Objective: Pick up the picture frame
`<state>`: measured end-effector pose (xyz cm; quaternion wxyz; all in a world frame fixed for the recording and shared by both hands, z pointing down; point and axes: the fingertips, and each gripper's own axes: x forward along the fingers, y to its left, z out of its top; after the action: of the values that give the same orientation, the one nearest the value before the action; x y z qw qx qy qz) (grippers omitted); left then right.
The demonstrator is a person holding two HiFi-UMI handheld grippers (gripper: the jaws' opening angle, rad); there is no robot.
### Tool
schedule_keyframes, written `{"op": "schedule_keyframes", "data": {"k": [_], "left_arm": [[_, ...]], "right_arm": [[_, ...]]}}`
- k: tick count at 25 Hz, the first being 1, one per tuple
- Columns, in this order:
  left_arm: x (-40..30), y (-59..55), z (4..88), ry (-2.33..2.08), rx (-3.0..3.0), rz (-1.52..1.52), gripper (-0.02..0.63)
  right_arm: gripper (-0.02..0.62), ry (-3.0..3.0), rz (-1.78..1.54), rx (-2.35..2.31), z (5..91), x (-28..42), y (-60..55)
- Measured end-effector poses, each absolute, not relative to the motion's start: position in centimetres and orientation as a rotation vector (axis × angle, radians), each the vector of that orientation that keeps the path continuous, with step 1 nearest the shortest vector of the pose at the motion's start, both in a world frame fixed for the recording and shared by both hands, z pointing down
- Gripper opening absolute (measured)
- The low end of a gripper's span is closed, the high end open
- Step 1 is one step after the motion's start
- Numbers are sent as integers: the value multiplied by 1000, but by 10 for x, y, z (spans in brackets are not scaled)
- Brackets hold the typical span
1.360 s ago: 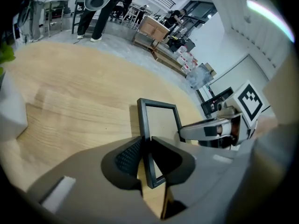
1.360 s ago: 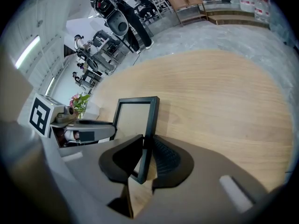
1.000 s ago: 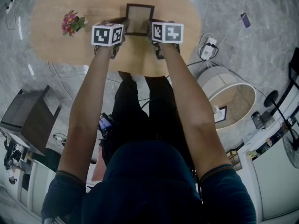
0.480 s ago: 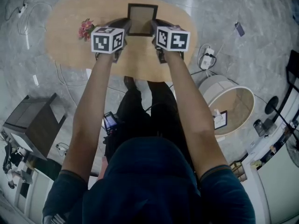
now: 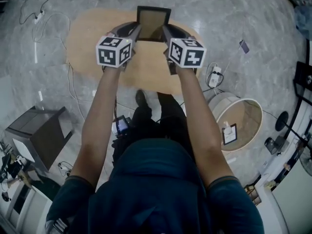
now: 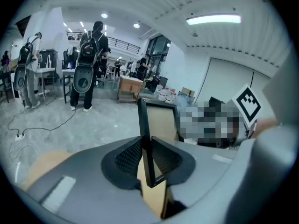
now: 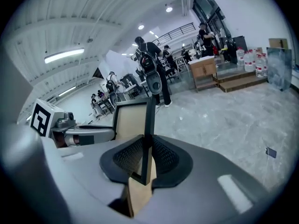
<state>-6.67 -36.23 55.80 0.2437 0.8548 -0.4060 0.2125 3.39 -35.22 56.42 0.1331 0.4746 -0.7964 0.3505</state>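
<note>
Over the oval wooden table [image 5: 87, 48], the head view shows us holding the picture frame [image 5: 152, 24] aloft between left gripper [image 5: 137, 30] and right gripper [image 5: 165, 31]. Only the left gripper view shows its jaws pinching one frame edge; the right gripper view, the other. We judge the pickup done.

Below me an oval wooden table [image 5: 87, 38] stands on a grey marble floor [image 5: 243, 13]. White cables [image 5: 41, 18] trail over the floor at its left. At its right I see a white power strip [image 5: 214, 74], and a phone [image 5: 243, 46] farther right. Near right stands a round white tub [image 5: 219, 91], near left a dark cabinet [image 5: 39, 133]. Far across the hall stands a person with a backpack [image 6: 91, 41].
</note>
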Motion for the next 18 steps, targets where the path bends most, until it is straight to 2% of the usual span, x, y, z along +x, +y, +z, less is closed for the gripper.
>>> {"op": "schedule_keyframes", "data": {"k": [18], "left_arm": [[-134,-316,290,-1304,2705,254,60]], "right_arm": [[66,-2658,490,1443,289,-32,-309]]}}
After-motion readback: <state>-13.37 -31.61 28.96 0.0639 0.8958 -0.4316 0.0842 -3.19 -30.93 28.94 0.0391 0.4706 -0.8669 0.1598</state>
